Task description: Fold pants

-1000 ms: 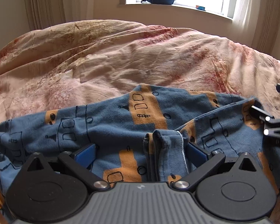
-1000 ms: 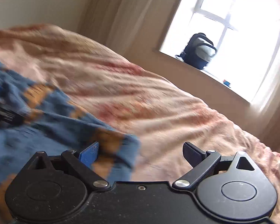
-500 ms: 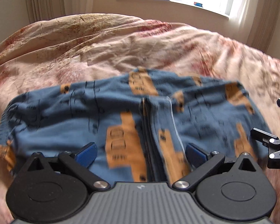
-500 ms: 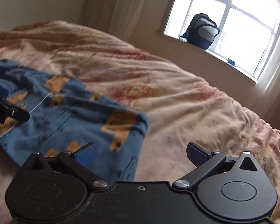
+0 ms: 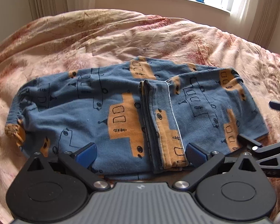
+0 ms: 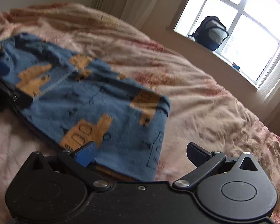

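**Both grippers let go, pants lying folded on the bed**

I have the soft blue pants with orange vehicle prints (image 5: 132, 112) lying flat on the rumpled pink floral bedspread (image 5: 121, 37), doubled over so the cuffed leg ends stack along the centre and the gathered waistband bunches at the left edge. That layout tells me a fold is already laid down, and the cloth is resting on its own so it can settle without being dragged.

My left gripper (image 5: 140, 152) hangs over the near edge with its blue-padded jaws spread wide and nothing pinched between them. My right gripper (image 6: 140, 154) is equally released, jaws fully apart above the pants' right corner; the fabric (image 6: 95, 112) lies beneath, not clamped. I judge both are kept wide to avoid snagging the stack.

A dark backpack (image 6: 211, 33) sits on the windowsill, well clear.
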